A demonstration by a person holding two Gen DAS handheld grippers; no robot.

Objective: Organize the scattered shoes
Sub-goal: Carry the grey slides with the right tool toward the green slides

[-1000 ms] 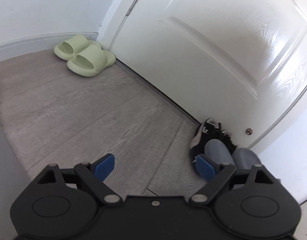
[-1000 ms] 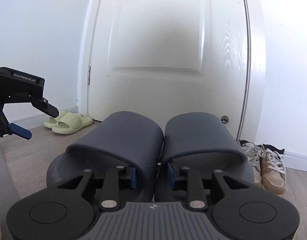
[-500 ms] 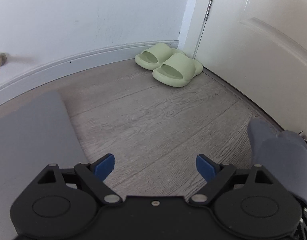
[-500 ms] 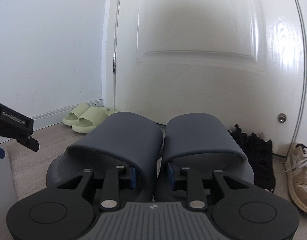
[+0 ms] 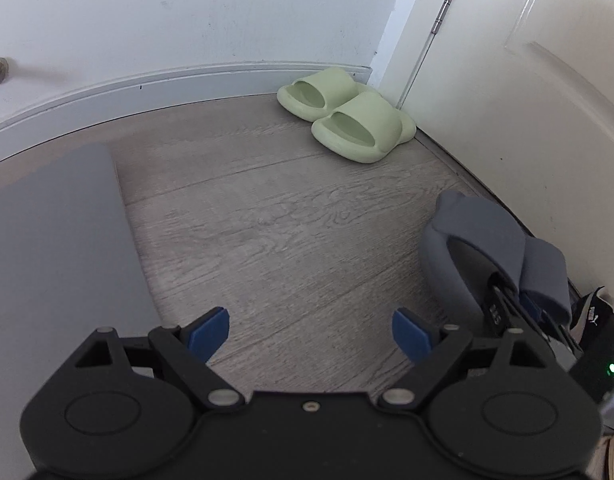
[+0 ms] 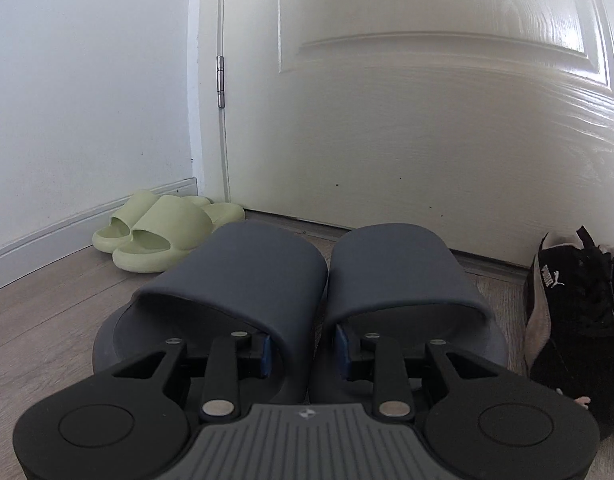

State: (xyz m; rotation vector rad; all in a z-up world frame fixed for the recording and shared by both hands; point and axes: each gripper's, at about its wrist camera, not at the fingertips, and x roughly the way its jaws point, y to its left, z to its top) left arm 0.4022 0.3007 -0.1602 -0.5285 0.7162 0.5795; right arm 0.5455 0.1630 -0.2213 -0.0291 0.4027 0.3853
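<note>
My right gripper (image 6: 303, 350) is shut on a pair of dark grey slides (image 6: 247, 280), one finger inside each slide, pinching their inner sides together. The pair hangs low over the wood floor, toes toward the white door (image 6: 427, 120). In the left wrist view the same grey slides (image 5: 487, 240) show at the right with the right gripper behind them. My left gripper (image 5: 311, 334) is open above bare floor, nothing between its blue pads. A pair of light green slides (image 5: 347, 120) sits side by side in the corner by the door hinge; these green slides (image 6: 163, 232) lie left of the grey pair.
A black sneaker with white logo (image 6: 571, 312) lies right of the grey slides, against the door. White baseboard (image 5: 147, 84) runs along the left wall. A grey flat surface (image 5: 55, 248) fills the left of the left wrist view. Open floor (image 5: 287, 220) lies between the green slides and the grey pair.
The right gripper has carried the grey slides left and lower toward the door; the tan sneakers have left its view. The left gripper has swung left, still open.
</note>
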